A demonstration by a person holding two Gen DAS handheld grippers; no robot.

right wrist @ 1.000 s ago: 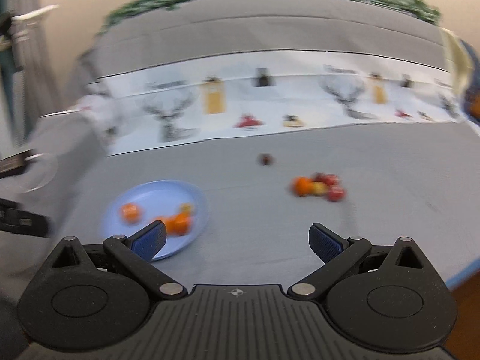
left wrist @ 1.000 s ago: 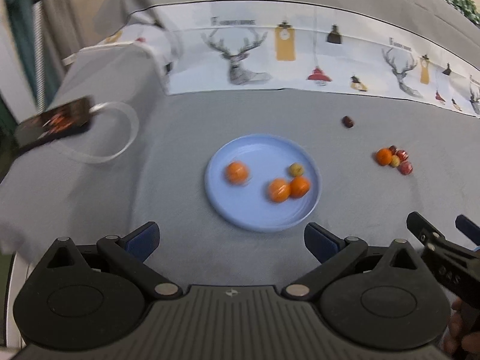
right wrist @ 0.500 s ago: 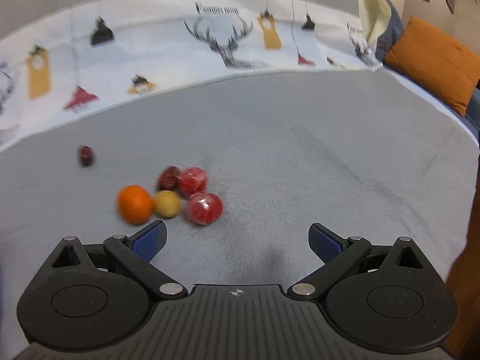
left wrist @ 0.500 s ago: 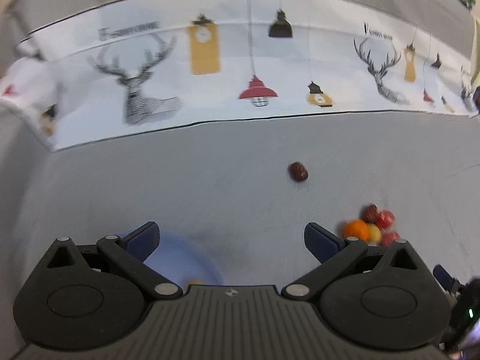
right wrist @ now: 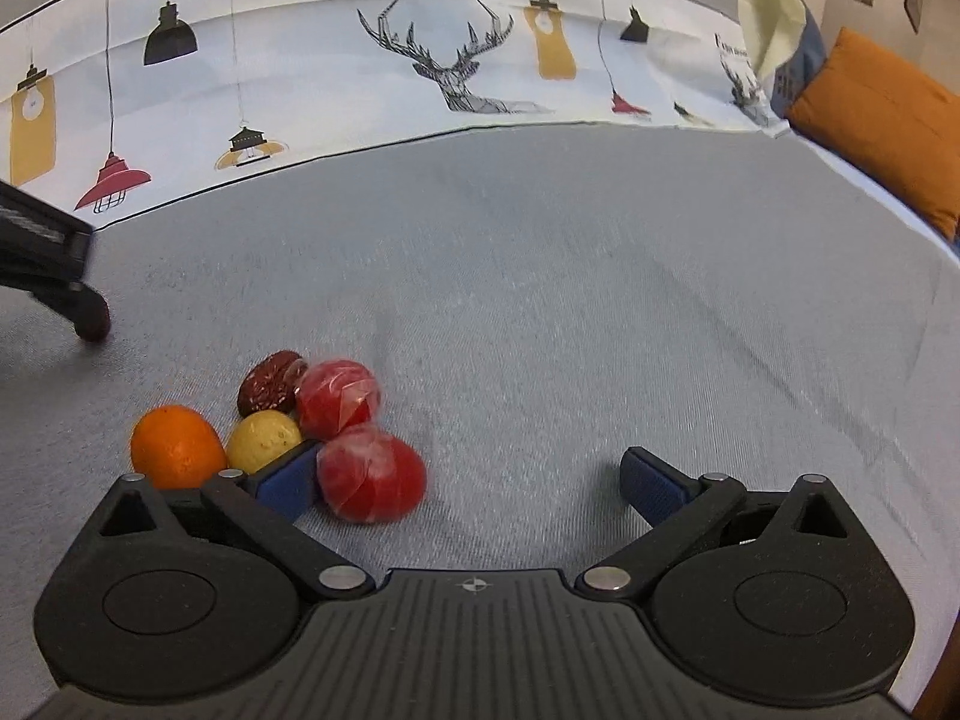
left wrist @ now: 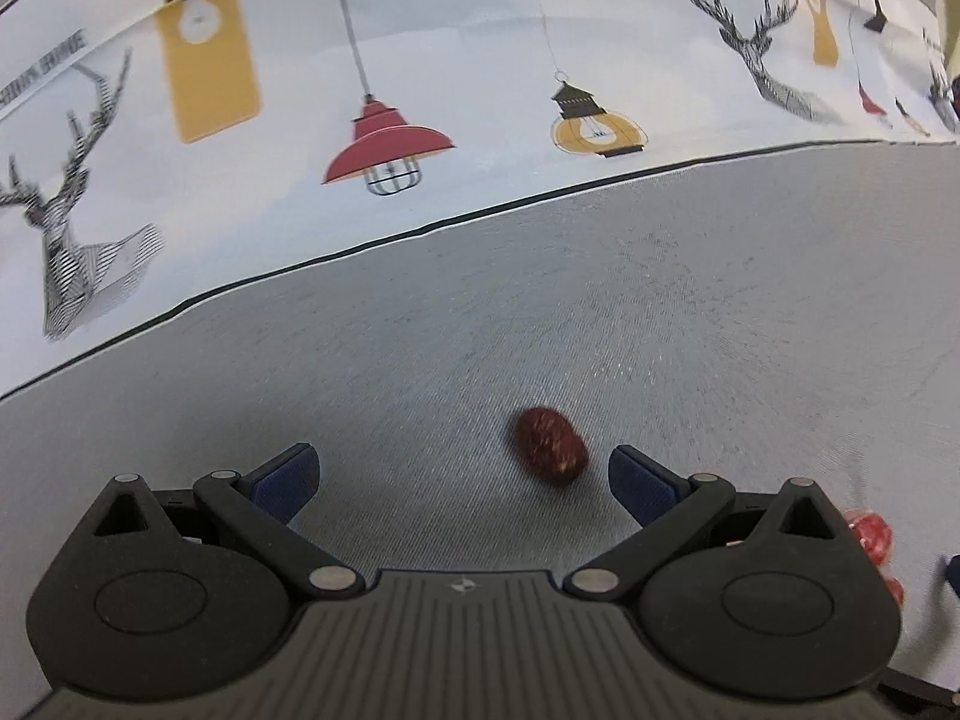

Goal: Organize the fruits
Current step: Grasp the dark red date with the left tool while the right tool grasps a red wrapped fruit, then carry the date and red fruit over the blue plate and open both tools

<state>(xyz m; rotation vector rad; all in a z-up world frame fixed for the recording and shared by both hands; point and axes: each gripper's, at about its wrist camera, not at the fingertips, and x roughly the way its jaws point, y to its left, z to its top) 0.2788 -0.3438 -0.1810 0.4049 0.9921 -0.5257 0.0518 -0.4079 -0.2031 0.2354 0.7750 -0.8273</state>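
Observation:
A dark red date (left wrist: 549, 445) lies alone on the grey bed cover, just ahead of my open left gripper (left wrist: 462, 477) and nearer its right finger. In the right wrist view a cluster of fruit sits at the lower left: an orange (right wrist: 175, 447), a small yellow fruit (right wrist: 264, 441), a second dark date (right wrist: 271, 383) and two red wrapped fruits (right wrist: 339, 399) (right wrist: 371, 473). My right gripper (right wrist: 471, 479) is open, its left fingertip (right wrist: 288, 477) right beside the nearer red fruit. The left gripper's finger (right wrist: 57, 282) shows at the left edge, over the lone date.
A white printed sheet (right wrist: 456, 72) with deer and lamps runs across the back of the bed. An orange cushion (right wrist: 888, 126) lies at the far right. A red wrapped fruit (left wrist: 870, 537) peeks past the left gripper's right side. Grey cover (right wrist: 600, 312) stretches to the right.
Both grippers have moved forward and down. The lone date now lies close between the left fingers, the blue plate has left view, and the fruit cluster is at the right gripper's left fingertip.

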